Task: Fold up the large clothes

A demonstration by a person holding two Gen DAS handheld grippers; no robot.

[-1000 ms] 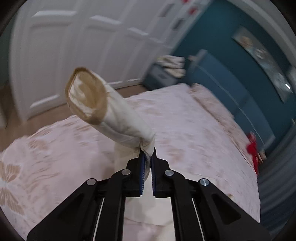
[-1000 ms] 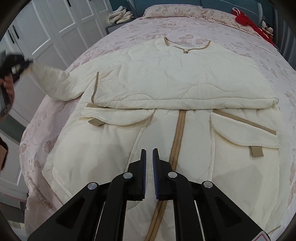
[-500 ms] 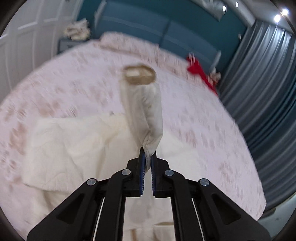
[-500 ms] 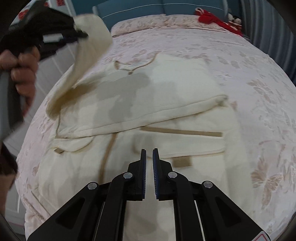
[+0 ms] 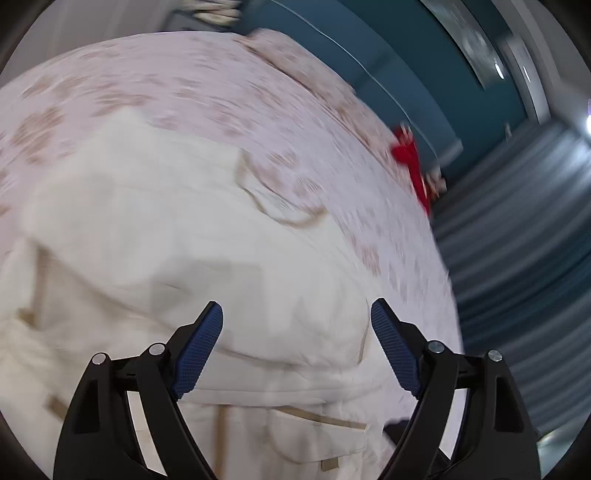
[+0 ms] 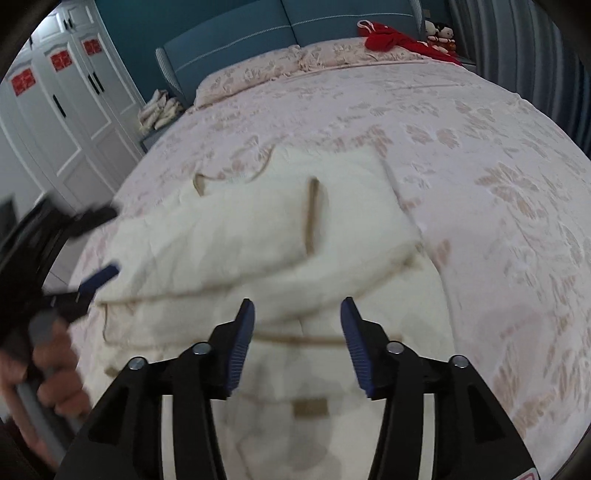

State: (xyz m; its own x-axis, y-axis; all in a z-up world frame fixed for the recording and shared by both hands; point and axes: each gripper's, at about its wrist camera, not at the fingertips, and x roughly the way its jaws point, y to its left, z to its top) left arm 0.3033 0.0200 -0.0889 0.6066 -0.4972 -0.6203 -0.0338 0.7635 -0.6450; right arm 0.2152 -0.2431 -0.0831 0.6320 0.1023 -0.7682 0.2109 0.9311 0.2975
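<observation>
A large cream quilted jacket [image 6: 258, 236] with tan trim lies on the bed, both sleeves folded across its chest; it also fills the left wrist view [image 5: 184, 258]. My left gripper [image 5: 295, 314] is open and empty above the folded sleeves. It shows at the left of the right wrist view [image 6: 99, 243], held by a hand. My right gripper [image 6: 297, 314] is open and empty, hovering over the jacket's lower front near a pocket tab [image 6: 310, 408].
The pink floral bedspread [image 6: 480, 166] surrounds the jacket. A red garment [image 6: 391, 40] and dolls lie by the blue headboard [image 6: 288, 33]. White wardrobe doors [image 6: 62, 110] and a nightstand with folded cloth [image 6: 160, 110] stand at the left. Grey curtains [image 5: 517, 240] hang at the right.
My left gripper swung the sleeve across the jacket, then opened and let it go. The sleeve now lies on the chest. My right gripper opened from shut.
</observation>
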